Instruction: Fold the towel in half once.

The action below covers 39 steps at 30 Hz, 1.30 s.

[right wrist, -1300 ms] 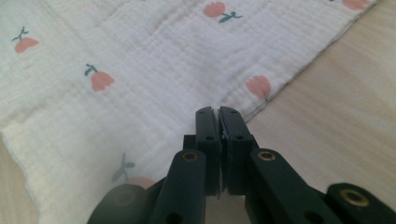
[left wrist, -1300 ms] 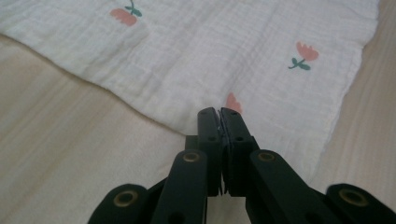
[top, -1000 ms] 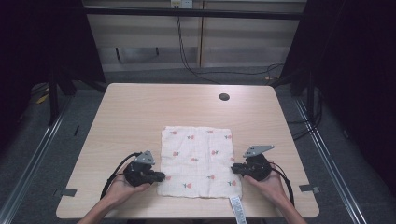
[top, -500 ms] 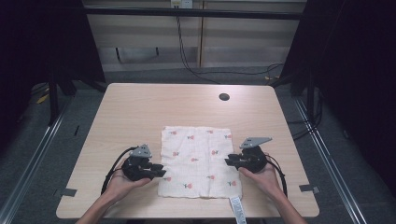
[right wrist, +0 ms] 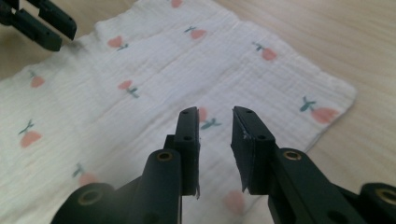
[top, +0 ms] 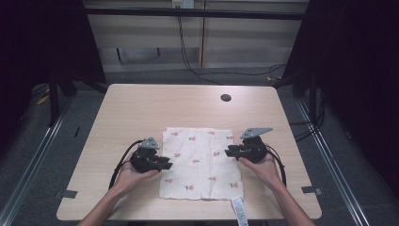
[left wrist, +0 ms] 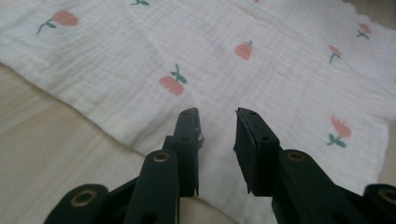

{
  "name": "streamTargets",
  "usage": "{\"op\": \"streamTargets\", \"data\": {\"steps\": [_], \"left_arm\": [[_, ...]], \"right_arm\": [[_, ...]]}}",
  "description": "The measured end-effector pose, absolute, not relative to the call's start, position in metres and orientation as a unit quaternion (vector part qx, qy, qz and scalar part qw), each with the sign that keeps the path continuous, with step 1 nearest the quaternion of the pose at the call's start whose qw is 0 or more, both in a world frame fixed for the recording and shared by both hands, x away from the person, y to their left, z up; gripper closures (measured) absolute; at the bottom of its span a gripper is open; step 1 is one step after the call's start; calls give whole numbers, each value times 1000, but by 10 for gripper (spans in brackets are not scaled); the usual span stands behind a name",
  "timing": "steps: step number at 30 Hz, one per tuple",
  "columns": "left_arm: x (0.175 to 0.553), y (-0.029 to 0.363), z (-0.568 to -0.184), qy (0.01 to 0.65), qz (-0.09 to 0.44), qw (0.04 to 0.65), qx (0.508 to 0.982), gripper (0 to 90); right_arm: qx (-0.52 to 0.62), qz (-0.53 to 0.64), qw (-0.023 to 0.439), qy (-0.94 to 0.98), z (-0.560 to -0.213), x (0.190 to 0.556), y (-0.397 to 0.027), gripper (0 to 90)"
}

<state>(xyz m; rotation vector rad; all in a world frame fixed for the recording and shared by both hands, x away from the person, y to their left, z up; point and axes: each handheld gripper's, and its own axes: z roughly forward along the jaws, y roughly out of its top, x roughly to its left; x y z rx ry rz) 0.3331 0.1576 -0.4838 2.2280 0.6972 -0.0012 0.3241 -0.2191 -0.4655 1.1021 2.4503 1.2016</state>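
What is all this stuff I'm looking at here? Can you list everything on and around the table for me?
White crinkled cloth with small red flower prints: one, white with red and green, spread flat on the near middle of the table.
White tag with printing: one, white, sticking out at the cloth's near right corner, over the table's edge.
Light wooden table: one, pale wood, centre of the scene.
Round dark hole: one, black, far right part of the tabletop.
Cables: several, black, on the floor behind the table.
Left gripper: one, black, jaws apart over the cloth's left edge, nothing between them.
Right gripper: one, black, jaws apart over the cloth's right edge, nothing between them.
Hands: two, holding the grippers.
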Motion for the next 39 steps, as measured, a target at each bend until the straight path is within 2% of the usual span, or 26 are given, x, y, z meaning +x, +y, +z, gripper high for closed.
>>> {"op": "streamTargets", "data": {"steps": [16, 22, 31, 33, 37, 39], "left_arm": [[341, 153, -493, 277, -6, 382, 882, 656], [352, 168, -488, 315, -5, 404, 859, 636], [371, 173, -481, 327, 15, 410, 851, 597], [373, 173, -481, 329, 17, 410, 850, 592], [384, 177, -483, 344, 22, 415, 842, 587], [390, 180, -485, 349, 26, 414, 840, 583]], "right_arm": [[437, 390, 124, 801, -485, 405, -235, 705], [455, 359, 135, 804, -498, 418, -237, 697], [453, 354, 134, 807, -505, 426, -233, 649], [452, 352, 134, 809, -505, 426, -232, 658], [447, 352, 129, 812, -504, 425, -228, 826], [451, 352, 129, 809, -504, 425, -227, 852]]}}
